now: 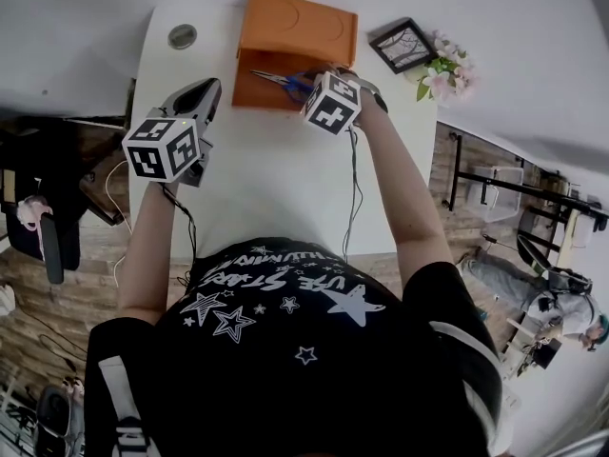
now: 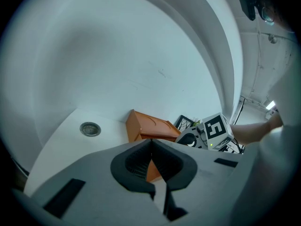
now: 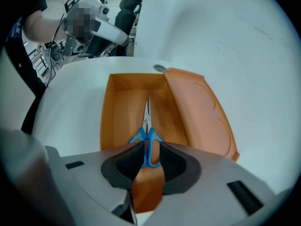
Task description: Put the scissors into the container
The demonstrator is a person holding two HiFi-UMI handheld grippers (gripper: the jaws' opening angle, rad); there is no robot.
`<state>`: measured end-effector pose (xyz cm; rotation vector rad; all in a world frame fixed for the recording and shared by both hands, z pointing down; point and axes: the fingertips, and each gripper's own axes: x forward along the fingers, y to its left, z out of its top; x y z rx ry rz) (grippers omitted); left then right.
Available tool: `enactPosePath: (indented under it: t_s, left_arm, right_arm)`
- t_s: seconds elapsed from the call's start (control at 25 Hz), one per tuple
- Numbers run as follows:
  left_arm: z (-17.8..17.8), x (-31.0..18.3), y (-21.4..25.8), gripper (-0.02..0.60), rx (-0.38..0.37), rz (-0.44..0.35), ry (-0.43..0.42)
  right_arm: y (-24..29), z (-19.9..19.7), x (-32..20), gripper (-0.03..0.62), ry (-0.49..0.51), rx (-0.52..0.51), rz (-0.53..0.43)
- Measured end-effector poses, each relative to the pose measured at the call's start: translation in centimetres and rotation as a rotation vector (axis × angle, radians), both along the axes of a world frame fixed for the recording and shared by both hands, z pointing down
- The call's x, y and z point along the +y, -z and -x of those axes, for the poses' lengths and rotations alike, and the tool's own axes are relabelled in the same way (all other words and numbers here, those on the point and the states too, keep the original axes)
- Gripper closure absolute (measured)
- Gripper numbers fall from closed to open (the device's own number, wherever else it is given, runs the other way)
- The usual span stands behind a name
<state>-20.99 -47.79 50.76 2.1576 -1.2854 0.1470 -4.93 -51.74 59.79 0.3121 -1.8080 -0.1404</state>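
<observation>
An orange container [image 1: 259,93] stands open at the far side of the white table [image 1: 266,179], its lid [image 1: 297,25] tipped back. My right gripper [image 1: 310,85] is shut on the blue handles of the scissors [image 1: 278,81], whose blades point left over the box. In the right gripper view the scissors [image 3: 147,125] hang blades-first above the container's floor [image 3: 122,107], with the lid [image 3: 197,107] to the right. My left gripper [image 1: 204,94] hovers over the table left of the box, jaws together and holding nothing. In the left gripper view the container [image 2: 146,127] lies ahead.
A round cable grommet [image 1: 182,36] is set in the table's far left corner. A black picture frame [image 1: 403,45] and a bunch of pink flowers [image 1: 442,74] sit right of the container. Cables [image 1: 354,198] trail from both grippers across the table.
</observation>
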Motion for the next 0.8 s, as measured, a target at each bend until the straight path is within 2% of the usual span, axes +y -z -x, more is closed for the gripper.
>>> enactPosePath:
  t_s: [0.28,0.48,0.64,0.8]
  left_arm:
    - [-1.1,2.5,1.6,0.561,0.0,-0.027,-0.017]
    - [-2.0,4.5,3.1,0.563,0.0,-0.045,-0.025]
    - [-3.1,5.8,4.2,0.561,-0.007,-0.065,-0.038]
    - [-4.4,7.3,5.0,0.561,-0.021,-0.074,-0.046]
  right_arm:
    - [4.7,0.2,2.2,0.491,-0.113,-0.159,-0.074]
    - [8.4,-0.1,4.2,0.52,-0.191,-0.28,-0.142]
    - [11.0,-1.2,4.9,0.533,-0.259,-0.345,-0.225]
    - [12.7,-2.8,6.1,0.536,-0.29,-0.391,-0.261]
